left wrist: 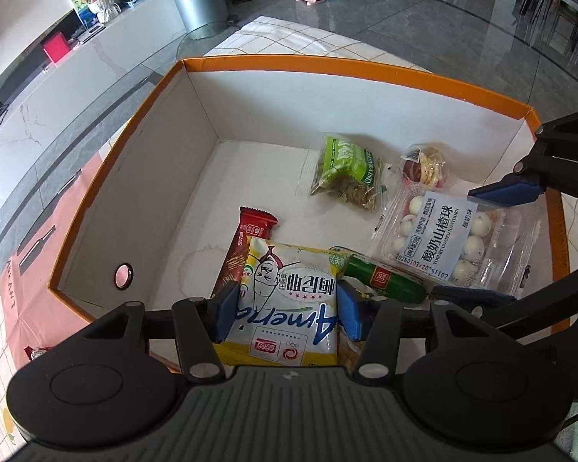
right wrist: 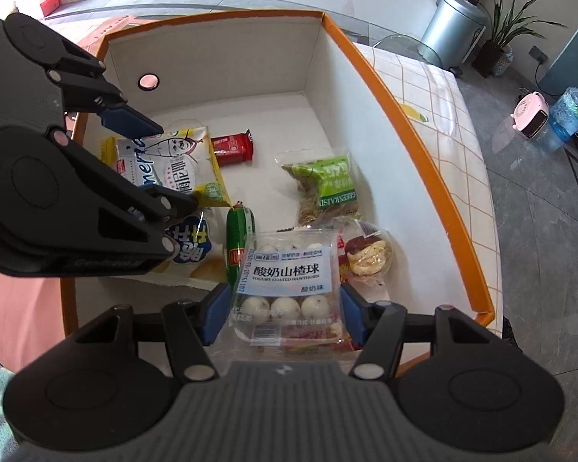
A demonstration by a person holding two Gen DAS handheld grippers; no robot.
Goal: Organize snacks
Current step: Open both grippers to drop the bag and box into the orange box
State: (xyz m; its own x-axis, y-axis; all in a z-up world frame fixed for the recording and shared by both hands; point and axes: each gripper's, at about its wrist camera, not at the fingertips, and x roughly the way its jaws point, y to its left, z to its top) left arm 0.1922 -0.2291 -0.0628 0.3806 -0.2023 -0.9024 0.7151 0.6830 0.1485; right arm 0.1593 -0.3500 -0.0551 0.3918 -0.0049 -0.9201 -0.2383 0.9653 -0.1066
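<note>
The left gripper [left wrist: 287, 310] pinches the yellow snack bag [left wrist: 289, 300], and the right gripper [right wrist: 282, 313] pinches the hawthorn ball pack [right wrist: 289, 281]. Both hang over the orange box [left wrist: 327, 71], probably so the snacks end up together inside.

Bright daylight is flooding both fisheye views, glaring off the glossy grey marble floor [left wrist: 424, 27] and washing out the white interior of the orange-rimmed cardboard box [left wrist: 250, 115]. Edges are bending strongly and corners are darkening; centres are staying sharp.
</note>
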